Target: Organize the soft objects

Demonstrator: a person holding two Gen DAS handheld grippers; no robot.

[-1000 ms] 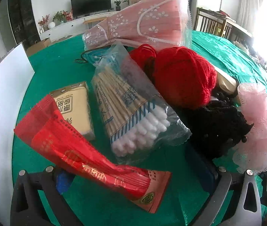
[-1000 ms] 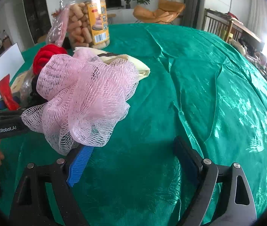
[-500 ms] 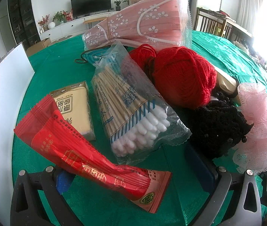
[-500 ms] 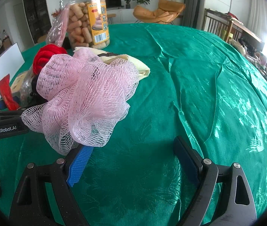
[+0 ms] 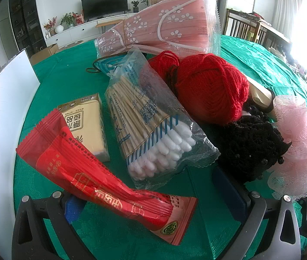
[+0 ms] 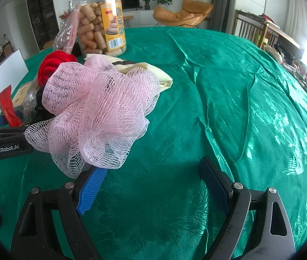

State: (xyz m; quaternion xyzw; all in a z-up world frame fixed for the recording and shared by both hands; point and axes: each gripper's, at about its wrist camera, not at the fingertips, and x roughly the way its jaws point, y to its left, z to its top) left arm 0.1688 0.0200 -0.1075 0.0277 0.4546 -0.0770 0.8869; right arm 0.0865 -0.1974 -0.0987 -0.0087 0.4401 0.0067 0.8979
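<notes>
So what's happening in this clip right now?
A person holds two handheld grippers over a green tablecloth piled with items. The left gripper is open around a red plastic snack packet, not yet clamped. The right gripper is open and empty beside a pink mesh bath sponge. A red yarn ball, black knitted item and bag of cotton swabs lie unsorted.

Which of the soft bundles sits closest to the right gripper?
The pink mesh pouf: it overhangs the right gripper by its left finger. The red yarn ball and black knit bundle lie behind.
</notes>
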